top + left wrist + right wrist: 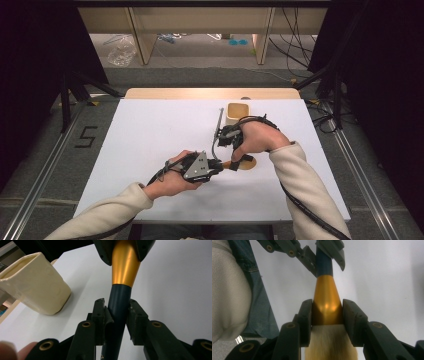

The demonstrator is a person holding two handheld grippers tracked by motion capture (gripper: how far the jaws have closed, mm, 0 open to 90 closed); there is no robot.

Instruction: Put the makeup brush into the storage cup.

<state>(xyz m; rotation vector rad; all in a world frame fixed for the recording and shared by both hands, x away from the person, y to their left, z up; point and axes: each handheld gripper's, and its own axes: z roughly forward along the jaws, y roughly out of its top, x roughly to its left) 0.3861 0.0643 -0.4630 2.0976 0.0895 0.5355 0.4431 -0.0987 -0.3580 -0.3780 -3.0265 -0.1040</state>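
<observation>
Jaws of both grippers clamp one brush from opposite ends. High view: the left gripper and the right gripper meet near the middle of the white table, their tips close together over the brush, whose pale bristle end lies on the table by the right hand. The left hand comes in from the lower left. A cream cup stands farther back, apart from both grippers, with a thin grey rod lying just to its left.

Left gripper view: the left gripper presses its pads on the brush's dark handle; beyond them the gold ferrule runs into the right gripper's jaws at the top. The cup stands on the table at the left.

Right gripper view: the right gripper grips the ferrule where it meets the bristles, which spread toward the camera. Farther off, the left gripper's jaws hold the handle. A cream sleeve shows at the left.
</observation>
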